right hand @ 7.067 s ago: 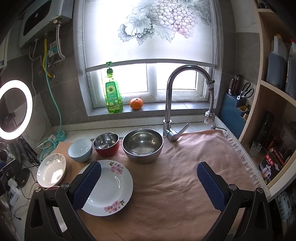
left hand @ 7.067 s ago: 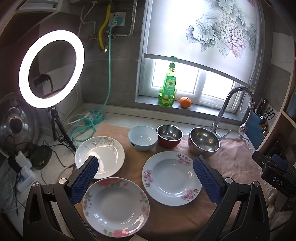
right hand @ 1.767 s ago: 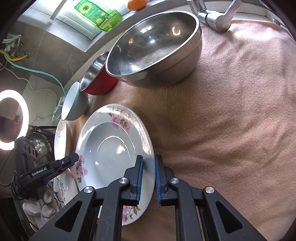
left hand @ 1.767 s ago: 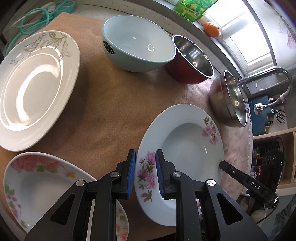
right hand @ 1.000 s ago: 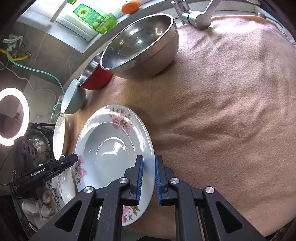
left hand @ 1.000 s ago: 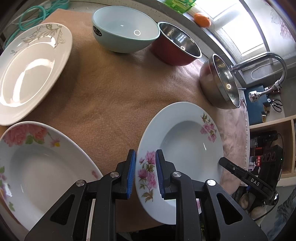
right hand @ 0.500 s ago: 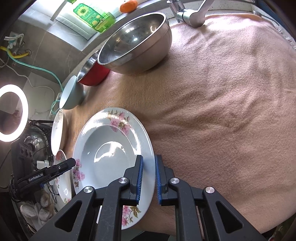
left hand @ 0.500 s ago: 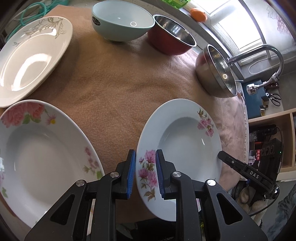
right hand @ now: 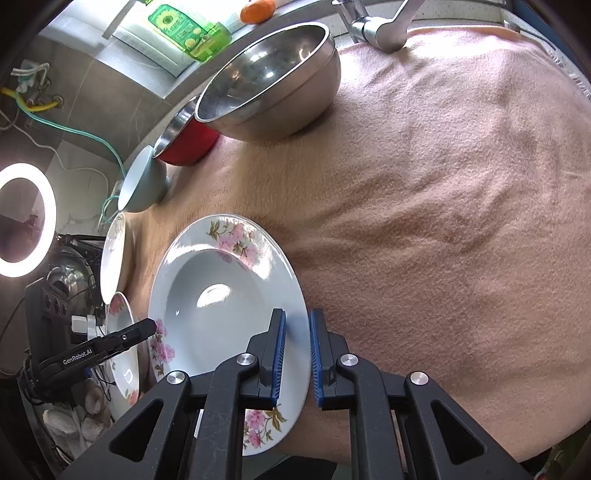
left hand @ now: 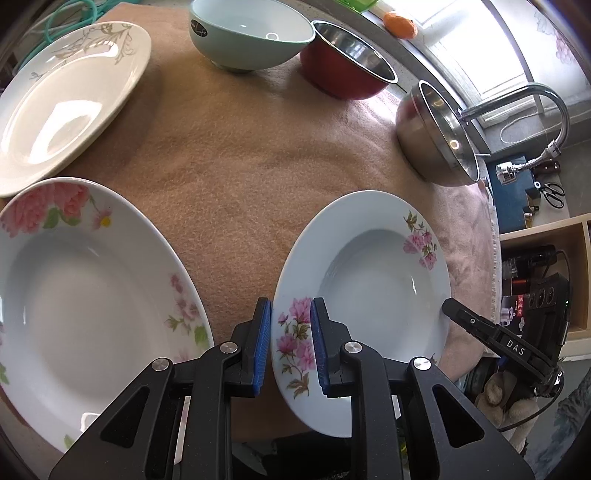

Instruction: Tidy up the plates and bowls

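The left gripper and right gripper both clamp opposite rims of the pale blue floral plate, which spans between them, lifted above the brown cloth

A tan cloth covers the counter. At twelve o'clock in the right wrist view a chrome faucet rises from its far edge. An orange lies at eleven o'clock on the sill, just beside a green soap bottle. A lit ring light glows at nine o'clock. Scissors sit at three o'clock in the left wrist view.
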